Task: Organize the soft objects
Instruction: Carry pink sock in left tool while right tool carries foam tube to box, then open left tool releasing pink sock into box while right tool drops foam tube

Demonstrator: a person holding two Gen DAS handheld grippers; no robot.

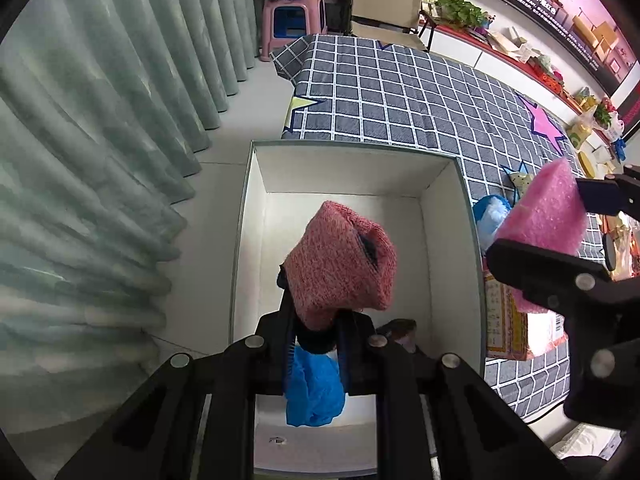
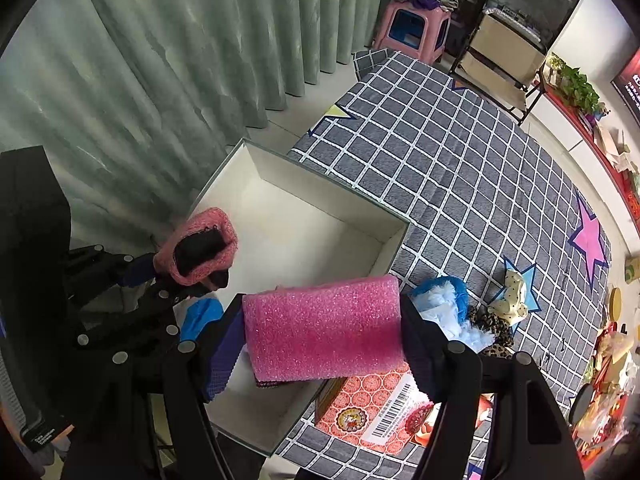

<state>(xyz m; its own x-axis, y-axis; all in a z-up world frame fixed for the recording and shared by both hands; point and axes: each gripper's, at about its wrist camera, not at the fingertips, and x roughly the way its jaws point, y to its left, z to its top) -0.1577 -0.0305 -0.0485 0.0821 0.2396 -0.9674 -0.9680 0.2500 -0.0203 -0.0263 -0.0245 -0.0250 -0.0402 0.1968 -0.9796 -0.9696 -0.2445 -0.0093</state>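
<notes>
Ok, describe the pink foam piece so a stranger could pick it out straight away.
Find the white open box at the edge of the grey checked bedspread. Over its near corner the right gripper clamps a pink foam block. Unlike the salmon knitted sock held nearby, it is flat, rectangular and sparkly.

Both grippers pointed steeply downward side by side, the left gripper [image 1: 316, 320] clamped tight with its jaws nearly together on something soft, the right gripper [image 2: 324, 344] beside it, jaws held wide around a bulky piece.
</notes>
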